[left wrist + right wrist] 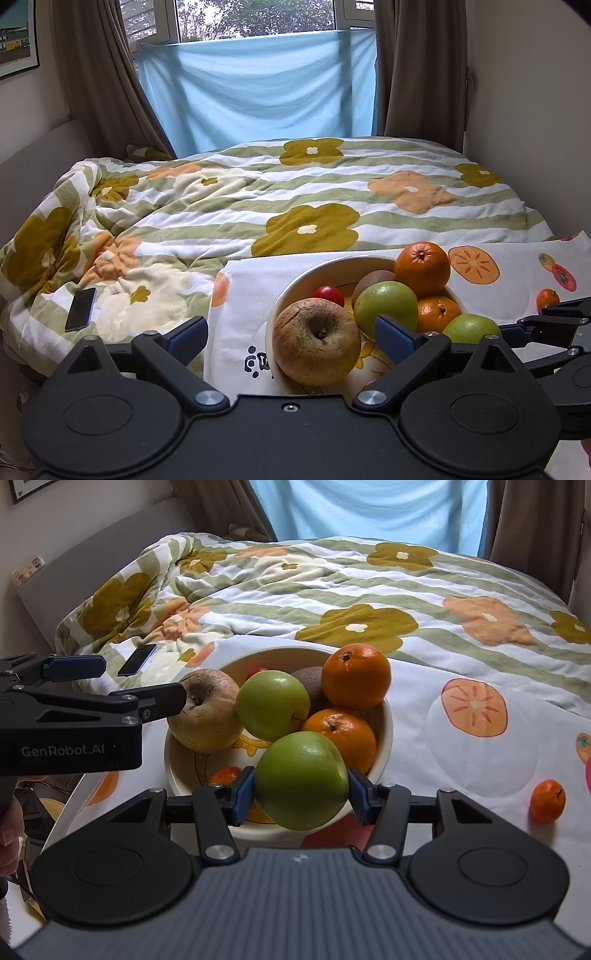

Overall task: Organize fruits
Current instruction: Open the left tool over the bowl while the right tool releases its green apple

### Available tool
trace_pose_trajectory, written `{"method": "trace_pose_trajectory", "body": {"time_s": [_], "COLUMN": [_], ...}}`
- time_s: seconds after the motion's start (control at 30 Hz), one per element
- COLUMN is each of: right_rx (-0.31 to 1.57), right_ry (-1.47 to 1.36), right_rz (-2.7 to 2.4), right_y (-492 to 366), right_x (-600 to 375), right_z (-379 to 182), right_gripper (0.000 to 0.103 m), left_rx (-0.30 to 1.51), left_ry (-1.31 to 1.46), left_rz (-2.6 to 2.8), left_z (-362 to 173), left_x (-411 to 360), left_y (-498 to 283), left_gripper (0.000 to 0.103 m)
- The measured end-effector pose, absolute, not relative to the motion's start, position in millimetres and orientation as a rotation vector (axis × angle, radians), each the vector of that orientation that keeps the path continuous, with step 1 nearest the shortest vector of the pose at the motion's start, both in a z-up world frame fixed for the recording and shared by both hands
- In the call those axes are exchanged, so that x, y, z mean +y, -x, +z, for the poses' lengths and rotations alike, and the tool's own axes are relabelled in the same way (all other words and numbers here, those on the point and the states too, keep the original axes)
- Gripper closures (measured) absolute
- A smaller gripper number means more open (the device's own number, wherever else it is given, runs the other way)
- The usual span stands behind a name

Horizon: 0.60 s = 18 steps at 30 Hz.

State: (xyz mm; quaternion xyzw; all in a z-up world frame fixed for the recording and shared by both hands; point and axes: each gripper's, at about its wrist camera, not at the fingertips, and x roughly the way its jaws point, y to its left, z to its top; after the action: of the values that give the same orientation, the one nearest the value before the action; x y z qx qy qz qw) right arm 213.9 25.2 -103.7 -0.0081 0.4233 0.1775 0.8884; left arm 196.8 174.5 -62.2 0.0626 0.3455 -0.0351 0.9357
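A cream bowl [386, 716] on a fruit-print cloth holds a wrinkled brown apple [207, 712], a green apple [273, 705], two oranges [356, 675], a kiwi [310, 686] and a red tomato [328, 293]. My right gripper [301, 794] is shut on a second green apple [301, 781], held just above the bowl's near rim. My left gripper [291, 338] stands open over the bowl's left side, its blue pads wide of the brown apple [316, 341], which rests in the bowl. A small mandarin [547, 800] lies on the cloth to the right.
The cloth [461, 775] lies on a bed with a flowered quilt [295, 192]. A dark phone [80, 309] rests on the quilt left of the bowl. Curtains and a blue sheet hang behind the bed. A person's hand shows at the left edge of the right wrist view.
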Motion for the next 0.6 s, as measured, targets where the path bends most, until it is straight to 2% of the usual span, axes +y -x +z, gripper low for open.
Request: {"method": "trace_pose_trajectory", "body": {"time_s": [0.2, 0.23, 0.33, 0.37, 0.6], "right_rx": [0.846, 0.833, 0.797, 0.797, 0.827], "right_ry": [0.063, 0.076, 0.125, 0.127, 0.103], "right_rz": [0.397, 0.393, 0.371, 0.370, 0.348], "right_y": [-210.4, -208.8, -202.6, -201.3, -199.1], "right_x": [40.5, 41.6, 44.6, 43.8, 31.9], "right_z": [-106.3, -105.2, -102.4, -102.5, -103.4], "right_gripper": [0.035, 0.031, 0.012, 0.010, 0.010], "left_rx": [0.707, 0.707, 0.711, 0.713, 0.719], "left_ry": [-0.115, -0.114, -0.117, -0.118, -0.108], "left_rz": [-0.061, -0.062, -0.066, -0.069, -0.077], "left_z": [-63.1, -63.1, -64.6, -65.2, -65.8], "left_x": [183.3, 183.7, 182.8, 182.3, 178.8], "left_y": [-196.4, -196.3, -196.4, -196.3, -195.1], "left_gripper": [0.004, 0.004, 0.004, 0.004, 0.004]}}
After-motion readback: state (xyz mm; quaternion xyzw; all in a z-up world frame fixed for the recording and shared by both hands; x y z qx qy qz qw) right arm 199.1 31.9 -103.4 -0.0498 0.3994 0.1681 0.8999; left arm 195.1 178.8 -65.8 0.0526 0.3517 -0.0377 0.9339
